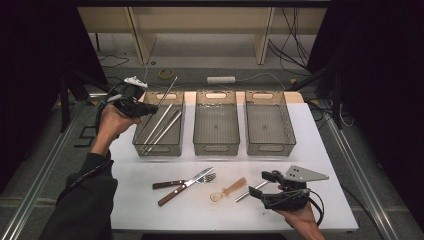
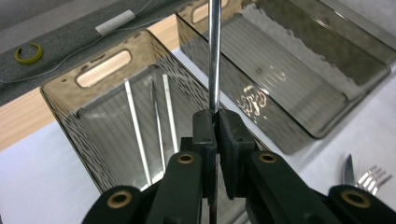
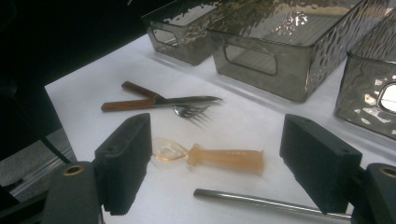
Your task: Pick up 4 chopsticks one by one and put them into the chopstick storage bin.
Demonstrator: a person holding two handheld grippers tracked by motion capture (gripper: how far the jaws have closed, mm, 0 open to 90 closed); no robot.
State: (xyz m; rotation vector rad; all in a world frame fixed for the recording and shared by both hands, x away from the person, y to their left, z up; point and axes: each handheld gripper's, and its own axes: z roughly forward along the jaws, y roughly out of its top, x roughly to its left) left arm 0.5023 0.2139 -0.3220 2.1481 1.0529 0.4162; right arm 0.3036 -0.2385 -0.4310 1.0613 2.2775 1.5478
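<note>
My left gripper (image 1: 149, 107) (image 2: 217, 119) hovers over the near-left corner of the left smoky plastic bin (image 1: 141, 141) (image 2: 60, 112), shut on a metal straw (image 1: 166, 91) (image 2: 214, 56) that slants up and away over the bin. Three more metal straws (image 1: 162, 123) (image 2: 133, 122) lie inside that bin. My right gripper (image 1: 261, 185) (image 3: 219, 140) rests open near the front right of the table. Another metal straw (image 1: 251, 190) (image 3: 266, 201) lies just before its jaws, with a translucent orange plastic spoon (image 1: 228, 190) (image 3: 219, 157) beside it.
A wooden-handled knife (image 1: 181, 189) (image 3: 163, 101) and fork (image 1: 172, 183) (image 3: 191, 111) lie crossed on the white table (image 1: 320, 150), left of the spoon. The middle bin (image 1: 216, 146) (image 2: 327, 70) and right bin (image 1: 270, 147) stand empty. Cables and a tape roll (image 1: 166, 73) lie on the floor beyond.
</note>
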